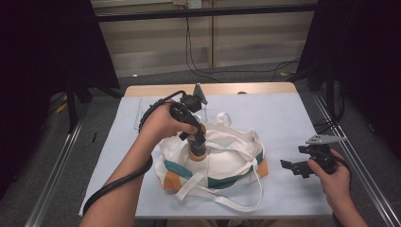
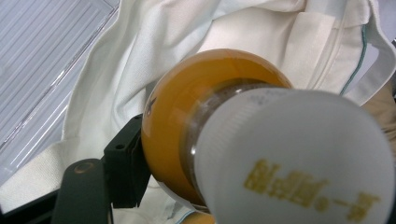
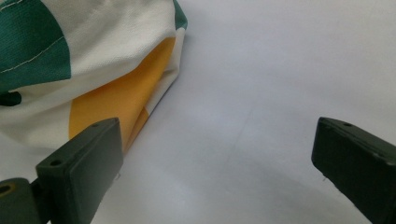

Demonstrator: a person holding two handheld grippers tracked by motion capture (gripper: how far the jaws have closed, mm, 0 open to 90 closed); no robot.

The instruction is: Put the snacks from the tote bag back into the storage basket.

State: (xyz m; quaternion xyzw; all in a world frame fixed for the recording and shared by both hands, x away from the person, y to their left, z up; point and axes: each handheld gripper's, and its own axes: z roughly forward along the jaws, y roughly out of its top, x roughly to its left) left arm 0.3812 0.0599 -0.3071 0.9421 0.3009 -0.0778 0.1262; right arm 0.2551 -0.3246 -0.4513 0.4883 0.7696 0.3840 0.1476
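A pale blue cloth (image 1: 283, 113) covers the table (image 1: 222, 88), whose bare wooden strip shows along the far edge. A clear ribbed plastic sheet (image 2: 42, 60) lies near the far-left corner.

A pale-covered table (image 1: 293, 113) bears a white, green and orange cloth bag (image 1: 227, 163).

A pale blue-grey sheet (image 1: 283, 113) covers the tabletop, leaving a bare wooden strip (image 1: 213, 88) along the far edge; grey floor (image 1: 47, 156) surrounds it; metal rails (image 1: 52, 175) run along both sides; black curtains (image 1: 42, 47) hang left and right; a beige panelled wall (image 1: 156, 42) stands behind, with black cables (image 1: 194, 56) trailing down.
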